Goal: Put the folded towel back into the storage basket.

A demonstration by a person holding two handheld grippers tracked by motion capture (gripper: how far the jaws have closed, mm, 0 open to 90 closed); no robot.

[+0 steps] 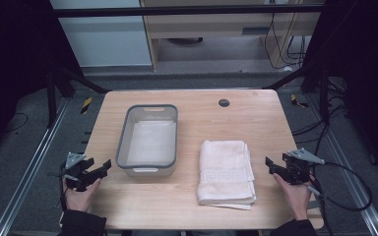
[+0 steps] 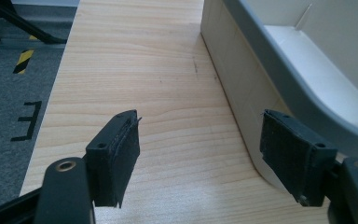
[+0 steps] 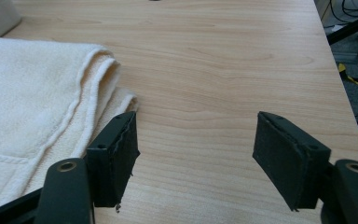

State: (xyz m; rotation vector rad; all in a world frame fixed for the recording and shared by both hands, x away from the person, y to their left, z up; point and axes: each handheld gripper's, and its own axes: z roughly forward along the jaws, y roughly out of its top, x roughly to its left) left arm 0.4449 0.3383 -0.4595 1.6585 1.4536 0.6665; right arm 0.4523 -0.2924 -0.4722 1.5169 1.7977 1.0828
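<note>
While both my left gripper (image 1: 102, 170) and right gripper (image 1: 271, 164) sit released and empty, the folded towel (image 1: 225, 170) lies beside the bin (image 1: 148, 135), and I judge a shallow pinch could unfold it.

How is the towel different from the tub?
The towel is soft, cream cloth folded flat; the tub is a hard box with a grey rim and raised walls. The towel lies nearer the right gripper; the tub sits nearer the left gripper. The towel is a solid stack of layers; the tub is hollow and looks empty. Both rest on the wooden table, untouched, and both grippers' jaws are open.
</note>
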